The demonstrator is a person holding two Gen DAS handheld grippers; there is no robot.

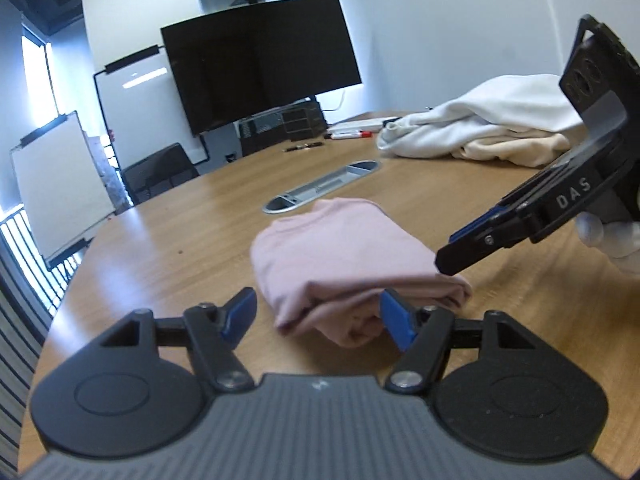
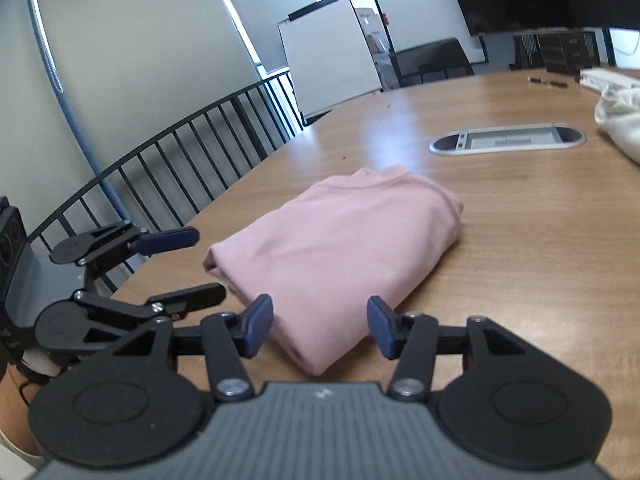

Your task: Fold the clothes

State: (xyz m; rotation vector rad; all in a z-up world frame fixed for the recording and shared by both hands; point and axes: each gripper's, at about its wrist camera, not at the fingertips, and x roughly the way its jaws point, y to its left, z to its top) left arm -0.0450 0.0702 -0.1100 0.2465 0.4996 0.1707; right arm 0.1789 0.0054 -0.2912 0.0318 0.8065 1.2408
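A folded pink garment (image 1: 340,252) (image 2: 340,248) lies flat on the wooden table (image 1: 180,232) (image 2: 520,240). In the left wrist view my left gripper (image 1: 318,316) is open, its blue pads either side of the garment's near end and not pressing it. My right gripper (image 1: 446,250) reaches in from the right, its tips at the garment's right corner. In the right wrist view my right gripper (image 2: 320,328) is open around the garment's near corner. My left gripper (image 2: 208,262) stands open at the garment's left edge.
A heap of white and cream clothes (image 1: 480,128) (image 2: 620,120) lies further back on the table. A silver cable hatch (image 1: 320,186) (image 2: 508,140) is set in the tabletop beyond the garment. Markers (image 1: 352,134) lie at the far end. A black railing (image 2: 180,140) runs past the table's left edge.
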